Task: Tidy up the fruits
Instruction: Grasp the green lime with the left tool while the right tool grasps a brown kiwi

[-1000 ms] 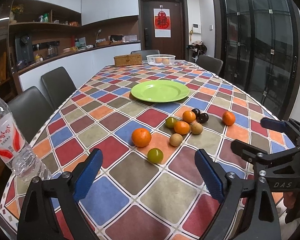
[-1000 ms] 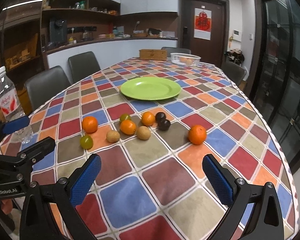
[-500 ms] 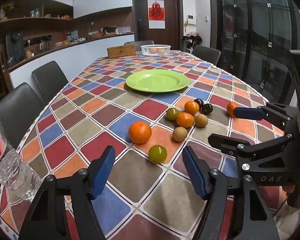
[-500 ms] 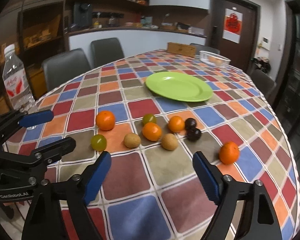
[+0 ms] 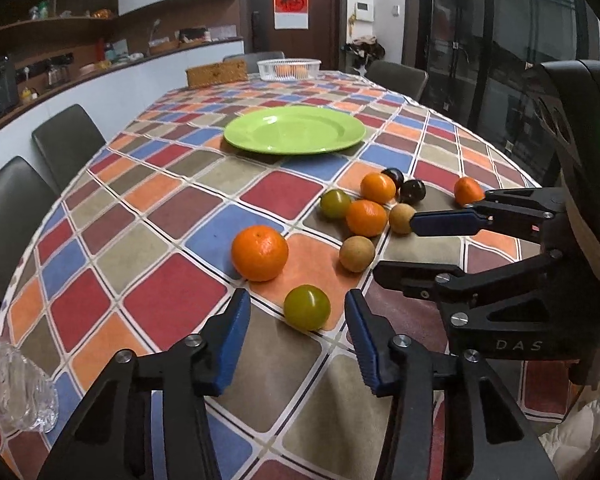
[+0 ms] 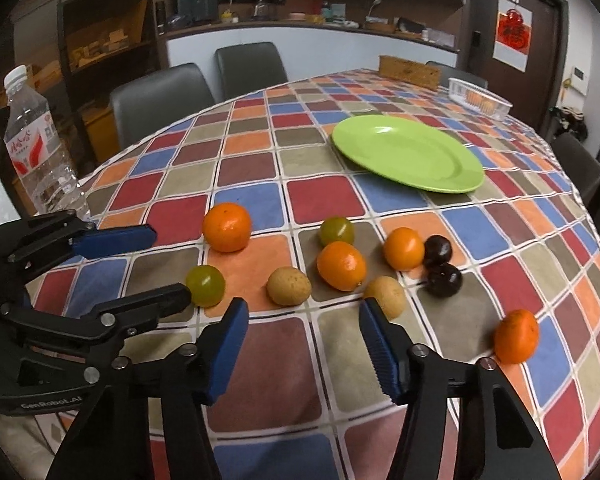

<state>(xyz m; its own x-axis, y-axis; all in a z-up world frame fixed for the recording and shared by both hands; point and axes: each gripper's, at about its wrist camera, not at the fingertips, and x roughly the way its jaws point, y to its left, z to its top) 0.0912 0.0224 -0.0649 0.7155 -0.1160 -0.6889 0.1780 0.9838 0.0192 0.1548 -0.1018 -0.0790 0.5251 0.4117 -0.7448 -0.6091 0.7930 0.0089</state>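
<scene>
Your left gripper (image 5: 298, 330) closes toward the green fruit (image 5: 307, 306), not yet gripping; your right gripper (image 6: 302, 338) closes on nothing

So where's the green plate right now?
The green plate sits empty in the middle of the checkered table, beyond the cluster of fruit; in the right wrist view it lies upper right, before the white basket.

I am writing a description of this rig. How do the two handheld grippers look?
Both the left gripper and the right gripper have black linkage frames with silver screws and blue ribbed pads. The right one bears white "DAS" lettering and a green light; the left reads "GenRobot.AI".
</scene>
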